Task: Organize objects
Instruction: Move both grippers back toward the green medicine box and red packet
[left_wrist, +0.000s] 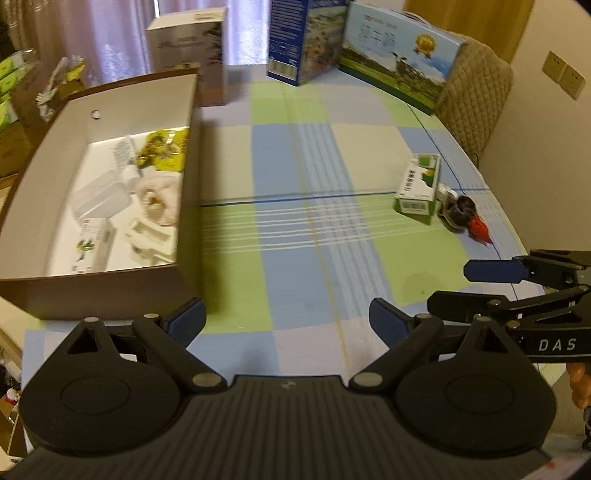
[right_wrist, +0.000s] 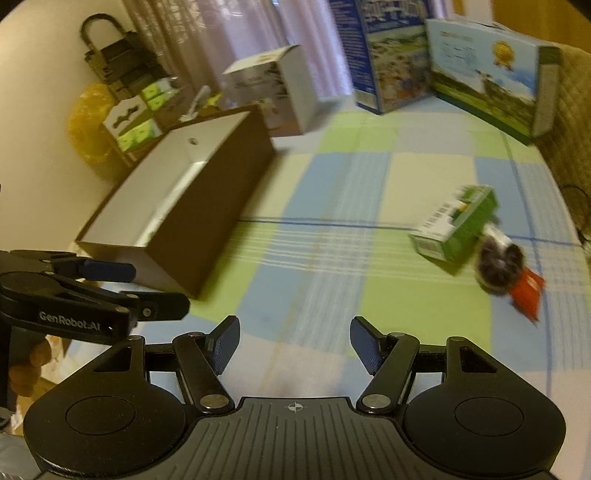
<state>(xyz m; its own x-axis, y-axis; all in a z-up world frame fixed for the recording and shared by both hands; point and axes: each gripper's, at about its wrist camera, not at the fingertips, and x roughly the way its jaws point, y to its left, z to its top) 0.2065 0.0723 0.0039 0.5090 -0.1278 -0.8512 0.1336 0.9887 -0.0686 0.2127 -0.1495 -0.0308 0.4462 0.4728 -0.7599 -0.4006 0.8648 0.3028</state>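
A brown box (left_wrist: 110, 291) with a white inside stands at the table's left; it holds several packets and small cartons. In the right wrist view the same brown box (right_wrist: 218, 206) lies further off to the left. A small green and white carton (left_wrist: 419, 188) lies on its side at the right, with a dark round snack packet (left_wrist: 461, 212) and a red packet (left_wrist: 480, 229) against it. The right wrist view shows the carton (right_wrist: 458, 225), the dark packet (right_wrist: 498, 266) and the red packet (right_wrist: 526, 295) too. My left gripper (left_wrist: 288, 319) is open and empty over the cloth. My right gripper (right_wrist: 295, 343) is open and empty.
A checked green and blue cloth (left_wrist: 295, 229) covers the table. Three tall boxes stand at the far edge: a white one (left_wrist: 188, 48), a blue one (left_wrist: 295, 40) and a wide landscape one (left_wrist: 399, 59). A padded chair (left_wrist: 476, 99) stands at the right. Stacked goods crowd the left wall.
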